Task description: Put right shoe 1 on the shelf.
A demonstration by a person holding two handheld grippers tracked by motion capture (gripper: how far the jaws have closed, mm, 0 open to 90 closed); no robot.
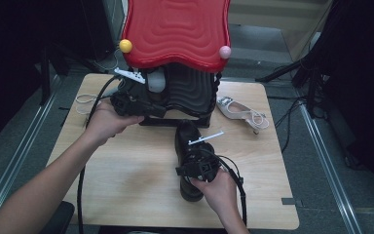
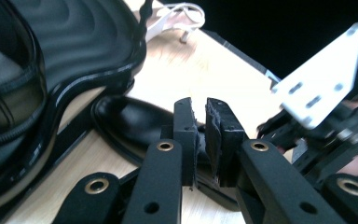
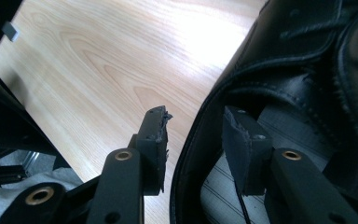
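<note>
The black shoe sits mid-frame on the table, not yet on the rack. The right gripper straddles its collar, jaws apart — no squeeze; the left gripper, upper left, is nearly closed and empty.

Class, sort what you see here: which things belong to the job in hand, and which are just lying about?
In the job:
black shoe
right gripper, one jaw inside the shoe's collar
left gripper

Lying about:
white heeled sandal
red and black shoe stand
table

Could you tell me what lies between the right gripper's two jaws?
The side wall of the black shoe stands between the right gripper jaws in the right gripper view: one jaw outside over the table, one inside the shoe's opening.
</note>
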